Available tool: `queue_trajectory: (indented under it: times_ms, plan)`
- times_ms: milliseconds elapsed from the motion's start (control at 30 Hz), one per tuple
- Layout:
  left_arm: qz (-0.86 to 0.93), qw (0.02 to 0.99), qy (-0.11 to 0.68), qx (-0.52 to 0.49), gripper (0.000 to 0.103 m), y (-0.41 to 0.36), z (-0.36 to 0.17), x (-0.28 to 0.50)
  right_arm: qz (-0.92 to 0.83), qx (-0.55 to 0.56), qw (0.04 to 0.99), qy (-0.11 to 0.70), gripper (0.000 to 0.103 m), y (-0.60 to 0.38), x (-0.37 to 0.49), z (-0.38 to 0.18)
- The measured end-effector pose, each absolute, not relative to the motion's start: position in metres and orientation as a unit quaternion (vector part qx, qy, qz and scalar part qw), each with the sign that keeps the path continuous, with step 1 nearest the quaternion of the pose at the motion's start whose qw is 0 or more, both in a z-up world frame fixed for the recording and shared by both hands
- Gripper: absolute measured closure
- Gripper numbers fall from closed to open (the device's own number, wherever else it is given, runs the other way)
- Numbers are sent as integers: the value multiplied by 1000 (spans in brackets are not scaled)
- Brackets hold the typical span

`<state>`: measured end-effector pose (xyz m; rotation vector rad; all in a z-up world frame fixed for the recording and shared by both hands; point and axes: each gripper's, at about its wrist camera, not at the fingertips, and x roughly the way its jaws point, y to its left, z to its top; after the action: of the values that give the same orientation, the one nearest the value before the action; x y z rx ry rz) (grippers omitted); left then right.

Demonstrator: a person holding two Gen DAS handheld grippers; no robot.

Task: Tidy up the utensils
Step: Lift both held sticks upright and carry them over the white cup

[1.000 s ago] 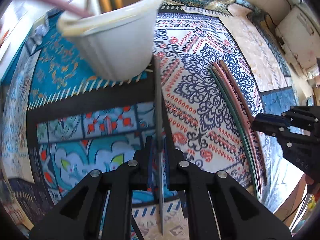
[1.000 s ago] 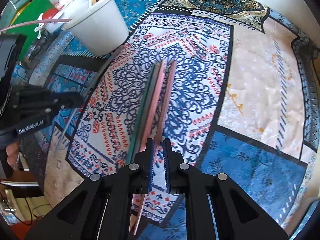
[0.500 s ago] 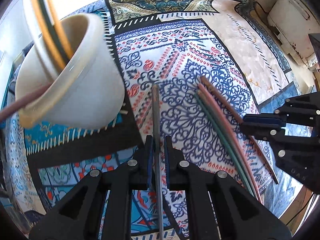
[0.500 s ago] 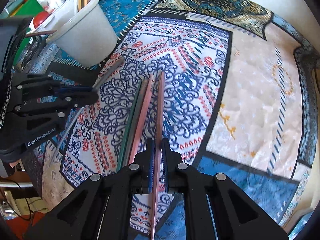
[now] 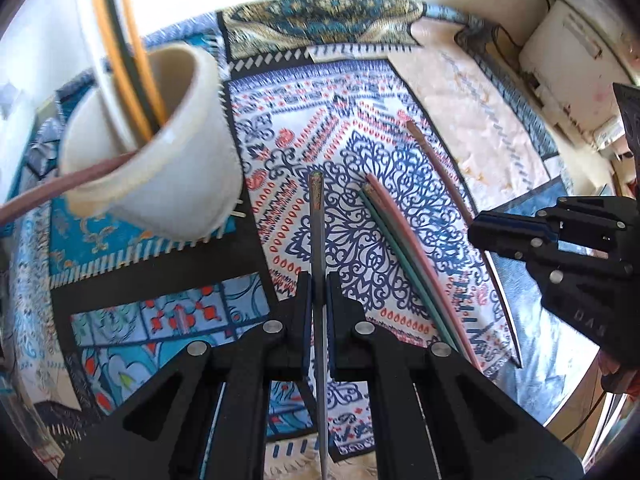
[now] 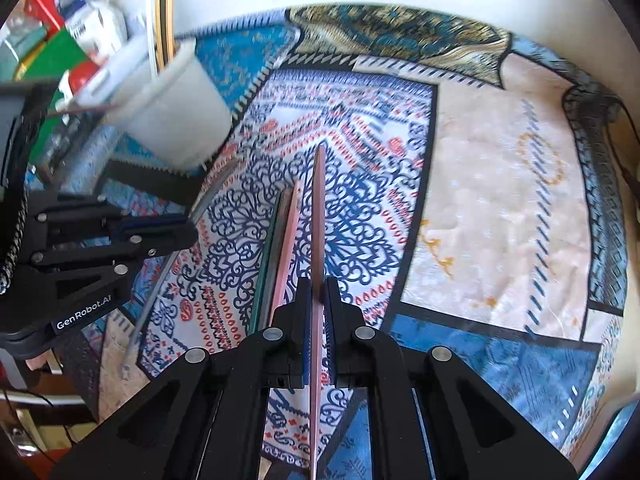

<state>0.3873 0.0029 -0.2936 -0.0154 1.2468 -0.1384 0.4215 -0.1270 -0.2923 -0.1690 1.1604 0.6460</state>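
Observation:
My left gripper (image 5: 318, 280) is shut on a grey chopstick (image 5: 317, 216), its jaws still closing tighter; the stick points forward over the patterned cloth. A cream cup (image 5: 160, 168) to its left holds yellow, green and pink sticks. My right gripper (image 6: 317, 292) is shut on a pink chopstick (image 6: 319, 208), raised off the cloth. Just left of it a green and a pink chopstick (image 6: 280, 248) lie side by side on the cloth. In the right wrist view the left gripper (image 6: 180, 232) hangs at the left, near the cup (image 6: 176, 116).
A patchwork cloth (image 6: 500, 200) covers the table. Boxes and packets (image 6: 68, 48) crowd the back left behind the cup. A white appliance (image 5: 568, 52) stands at the far right. The table's edge runs along the lower right in the left wrist view.
Both grippers have risen a little with their sticks. The right one's pink chopstick has come away from the pair on the cloth. The cup has slid leftward in the left wrist view.

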Motion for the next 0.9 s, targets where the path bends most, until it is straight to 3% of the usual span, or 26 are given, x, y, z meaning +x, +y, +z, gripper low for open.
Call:
queue_trajectory:
  times_ms: [700, 767, 900]
  plan:
    - [3, 885, 465, -32, 99, 26, -188, 326, 329, -54, 839, 431, 98, -153, 385, -206]
    - [6, 890, 455, -37, 99, 28, -180, 324, 333, -52, 841, 423, 103, -153, 384, -197]
    - [9, 900, 434, -50, 99, 37, -161, 320, 339, -54, 848, 403, 103, -151, 382, -179]
